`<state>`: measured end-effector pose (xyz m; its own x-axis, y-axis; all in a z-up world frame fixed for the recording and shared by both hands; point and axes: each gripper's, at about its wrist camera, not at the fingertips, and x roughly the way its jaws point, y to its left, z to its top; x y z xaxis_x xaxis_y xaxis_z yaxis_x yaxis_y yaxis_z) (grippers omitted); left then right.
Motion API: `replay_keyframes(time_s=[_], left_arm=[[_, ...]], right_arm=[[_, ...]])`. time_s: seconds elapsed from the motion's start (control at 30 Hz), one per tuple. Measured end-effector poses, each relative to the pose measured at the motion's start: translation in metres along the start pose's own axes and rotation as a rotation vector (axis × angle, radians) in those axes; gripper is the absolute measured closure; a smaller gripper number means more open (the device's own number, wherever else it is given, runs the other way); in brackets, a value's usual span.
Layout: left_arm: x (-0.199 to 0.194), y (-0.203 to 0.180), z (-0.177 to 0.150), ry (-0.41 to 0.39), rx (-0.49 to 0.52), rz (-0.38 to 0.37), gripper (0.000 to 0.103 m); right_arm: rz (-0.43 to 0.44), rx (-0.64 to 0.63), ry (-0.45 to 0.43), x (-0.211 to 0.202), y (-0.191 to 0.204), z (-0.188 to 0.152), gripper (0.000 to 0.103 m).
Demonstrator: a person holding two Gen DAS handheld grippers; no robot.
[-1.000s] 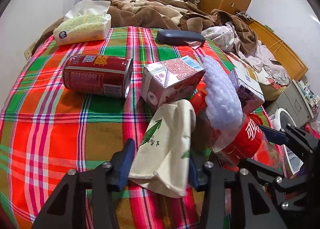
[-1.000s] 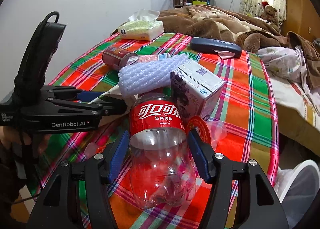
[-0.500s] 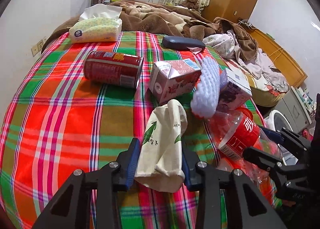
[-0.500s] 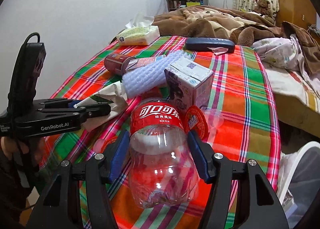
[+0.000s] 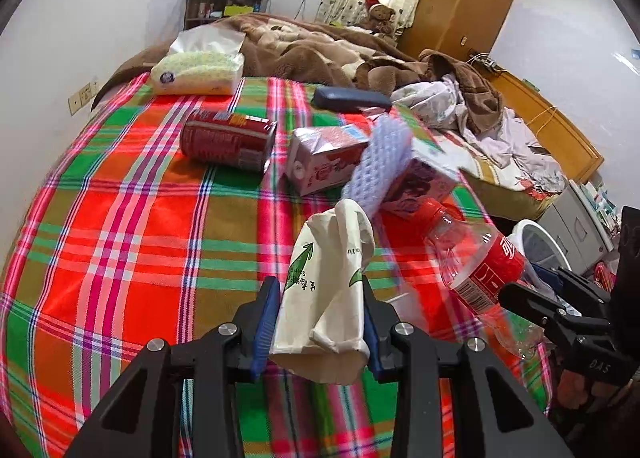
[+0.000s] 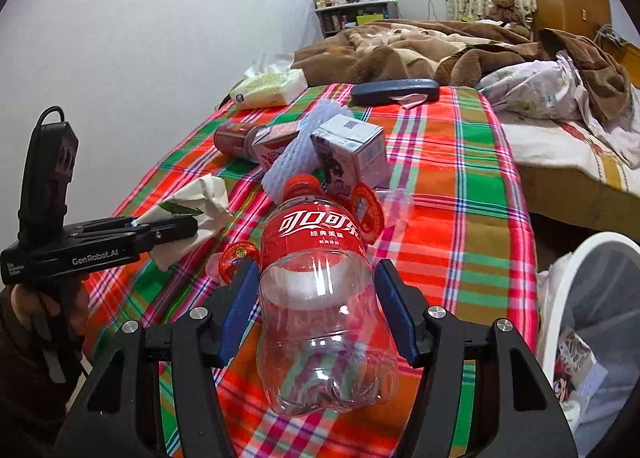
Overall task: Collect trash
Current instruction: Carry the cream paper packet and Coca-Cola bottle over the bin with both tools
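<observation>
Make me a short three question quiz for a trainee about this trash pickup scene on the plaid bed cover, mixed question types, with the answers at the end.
1. True or false: the left gripper is shut on the crumpled paper bag.
2. What does the right gripper hold?
A. red can
B. clear cola bottle
C. tissue pack
3. Fill in: the red can lies on its ____ on the plaid cover.

Key
1. True.
2. B, the clear cola bottle.
3. Side.
</observation>
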<state>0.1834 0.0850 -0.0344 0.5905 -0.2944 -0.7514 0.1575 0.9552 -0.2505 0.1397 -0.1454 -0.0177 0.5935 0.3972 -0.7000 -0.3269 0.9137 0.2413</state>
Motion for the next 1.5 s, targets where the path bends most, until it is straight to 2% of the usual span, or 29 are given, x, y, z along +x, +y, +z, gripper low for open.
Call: replay_keyframes(time_s=[0.37,0.7,1.17,1.5], left_arm=[[-0.027,-0.056,0.003,-0.058,0.092,-0.053,0.065],[-0.031,-0.121,0.002,-0.077,0.191,-0.109,0.065],[-0.017,-0.222,-0.008,-0.068,0.332,-0.212,0.065],[0.003,-0.273,-0.014,-0.037,0.402,-0.271,0.065]], right_arm=[[-0.039,0.046,-0.097,-0.043,-0.02,-0.008,0.042],[-0.108,0.104,-0.156,-0.077,-0.053,-0.019,0.042],[-0.234,0.191,-0.218,-0.116,-0.101,-0.037,0.042],[-0.346,0.26,-0.223,-0.126,-0.13,-0.05,0.042]])
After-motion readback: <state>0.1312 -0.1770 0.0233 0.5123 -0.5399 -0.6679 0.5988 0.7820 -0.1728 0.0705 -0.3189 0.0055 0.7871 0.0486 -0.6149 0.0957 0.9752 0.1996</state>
